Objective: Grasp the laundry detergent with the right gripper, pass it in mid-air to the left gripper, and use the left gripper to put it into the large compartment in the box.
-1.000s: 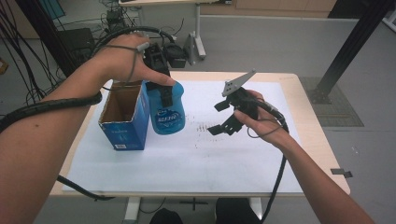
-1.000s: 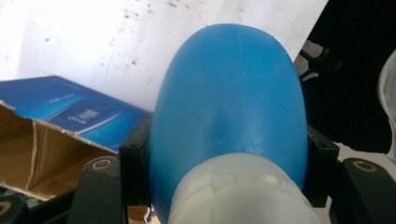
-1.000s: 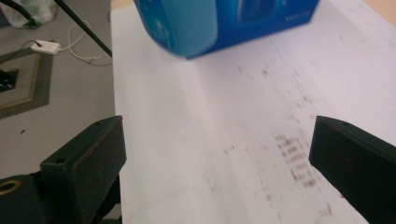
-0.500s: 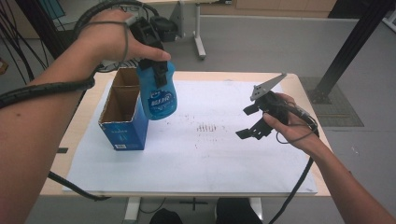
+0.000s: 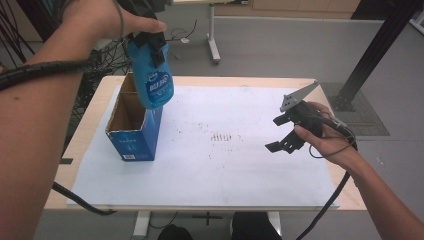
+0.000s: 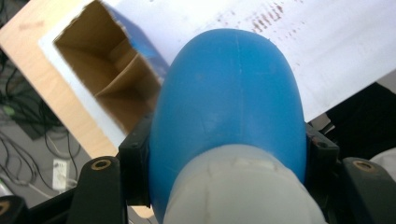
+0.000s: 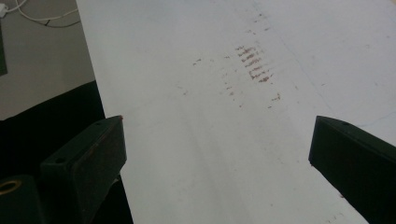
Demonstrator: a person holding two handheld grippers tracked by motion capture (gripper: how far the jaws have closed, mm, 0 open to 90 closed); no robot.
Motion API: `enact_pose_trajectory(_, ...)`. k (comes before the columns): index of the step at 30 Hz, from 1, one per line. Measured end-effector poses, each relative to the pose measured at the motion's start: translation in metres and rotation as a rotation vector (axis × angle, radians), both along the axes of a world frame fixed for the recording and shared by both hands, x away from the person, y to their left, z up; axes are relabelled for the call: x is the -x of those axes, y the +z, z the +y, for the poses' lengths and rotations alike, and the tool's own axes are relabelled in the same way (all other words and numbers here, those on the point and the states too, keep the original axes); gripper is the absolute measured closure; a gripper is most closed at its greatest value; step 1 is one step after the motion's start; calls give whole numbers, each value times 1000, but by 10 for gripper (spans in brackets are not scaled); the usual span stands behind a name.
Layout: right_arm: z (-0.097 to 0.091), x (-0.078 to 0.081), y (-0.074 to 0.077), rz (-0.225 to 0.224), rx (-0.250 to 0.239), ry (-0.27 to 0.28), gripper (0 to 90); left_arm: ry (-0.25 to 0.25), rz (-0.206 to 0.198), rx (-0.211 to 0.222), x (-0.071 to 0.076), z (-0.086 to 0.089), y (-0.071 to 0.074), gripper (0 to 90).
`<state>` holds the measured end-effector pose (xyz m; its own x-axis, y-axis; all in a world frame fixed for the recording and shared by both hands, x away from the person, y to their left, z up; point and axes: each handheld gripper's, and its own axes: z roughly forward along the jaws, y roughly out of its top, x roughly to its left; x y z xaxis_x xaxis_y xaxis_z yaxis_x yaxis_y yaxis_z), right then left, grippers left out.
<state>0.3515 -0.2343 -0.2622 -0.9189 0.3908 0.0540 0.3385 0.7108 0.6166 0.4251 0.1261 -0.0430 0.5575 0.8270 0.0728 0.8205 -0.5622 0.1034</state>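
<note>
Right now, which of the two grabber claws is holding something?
The left gripper, up over the open blue box. Its jaws squeeze the blue bottle. The right gripper has wide-open jaws with nothing between them, above the white sheet.

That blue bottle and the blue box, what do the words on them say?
Blue bottle: white print on its label, too blurred to read.
Blue box: a pale line of letters and a small white patch low on its front side, too small to read.
White sheet on the table: only reddish-brown smudges, no words.
So nothing here can be read for sure.
</note>
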Motion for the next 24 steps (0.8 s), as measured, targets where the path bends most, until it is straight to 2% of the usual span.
enact_pose_trajectory(7,2,3,2,-8,41,23,44,103,-7,16,-11,13,9,375)
enact_pose_trajectory(14,1,3,3,-4,60,30,45,223,-22,28,-22,27,20,375)
enact_pose_trajectory(24,-1,1,-1,3,68,42,46,373,-36,52,-31,50,21,375)
